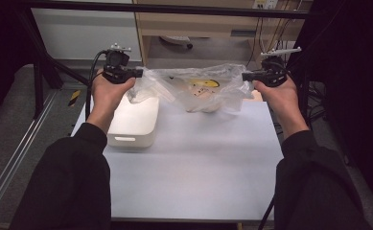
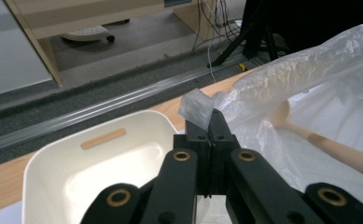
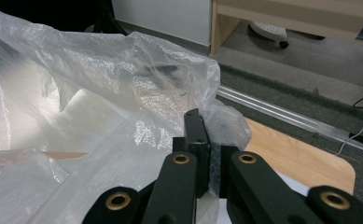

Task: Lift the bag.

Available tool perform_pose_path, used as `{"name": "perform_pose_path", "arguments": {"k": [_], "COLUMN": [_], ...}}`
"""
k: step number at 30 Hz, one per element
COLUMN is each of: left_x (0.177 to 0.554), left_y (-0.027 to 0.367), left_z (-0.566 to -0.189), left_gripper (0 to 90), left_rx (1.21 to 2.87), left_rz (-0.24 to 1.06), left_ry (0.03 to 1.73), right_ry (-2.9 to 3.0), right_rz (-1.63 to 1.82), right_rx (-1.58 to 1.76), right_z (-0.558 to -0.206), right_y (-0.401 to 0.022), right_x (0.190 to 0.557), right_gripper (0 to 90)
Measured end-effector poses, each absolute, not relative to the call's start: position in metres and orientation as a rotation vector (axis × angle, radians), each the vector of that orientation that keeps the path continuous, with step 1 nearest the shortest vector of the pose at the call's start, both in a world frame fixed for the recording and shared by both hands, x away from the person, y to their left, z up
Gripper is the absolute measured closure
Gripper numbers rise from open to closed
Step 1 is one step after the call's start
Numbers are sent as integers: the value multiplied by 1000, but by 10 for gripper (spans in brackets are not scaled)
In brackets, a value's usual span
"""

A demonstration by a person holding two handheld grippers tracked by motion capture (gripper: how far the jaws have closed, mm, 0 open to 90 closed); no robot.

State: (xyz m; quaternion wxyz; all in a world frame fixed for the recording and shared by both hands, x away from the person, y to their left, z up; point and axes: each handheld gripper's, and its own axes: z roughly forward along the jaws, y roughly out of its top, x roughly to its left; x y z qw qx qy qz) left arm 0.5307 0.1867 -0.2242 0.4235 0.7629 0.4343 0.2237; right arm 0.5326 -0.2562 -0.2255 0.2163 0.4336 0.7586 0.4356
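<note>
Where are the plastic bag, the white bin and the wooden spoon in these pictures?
plastic bag (image 1: 193, 88): high view, on its clear middle.
white bin (image 2: 95, 172): left gripper view, on its inner floor.
wooden spoon (image 2: 331, 145): left gripper view, on its handle inside the bag.

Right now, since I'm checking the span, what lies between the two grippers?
High view: the clear plastic bag, stretched between the left gripper and right gripper, each shut on a corner.
</note>
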Motion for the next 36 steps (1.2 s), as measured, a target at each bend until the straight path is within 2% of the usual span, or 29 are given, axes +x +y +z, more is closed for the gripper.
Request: {"name": "perform_pose_path", "arguments": {"k": [9,19,23,36], "left_x": [480,412,399,359], "left_y": [195,196,194,187], "left_z": [-256,-331,-355,-412], "left_gripper": [900,900,900,900], "left_rx": [1999,2035,2023,2032], "left_rz": [457,277,213,156], "left_ry": [988,934,938,951], "right_ry": [2167,2237,2244,2209], "right_rz": [1244,1253,1244,1177], "right_rx": [1195,1194,1217,1296], "right_z": [-255,-310,-330,-380], "right_y": [-264,-264,-267,-277], "right_x": [504,452,439,396], "right_gripper": [900,900,900,900]}}
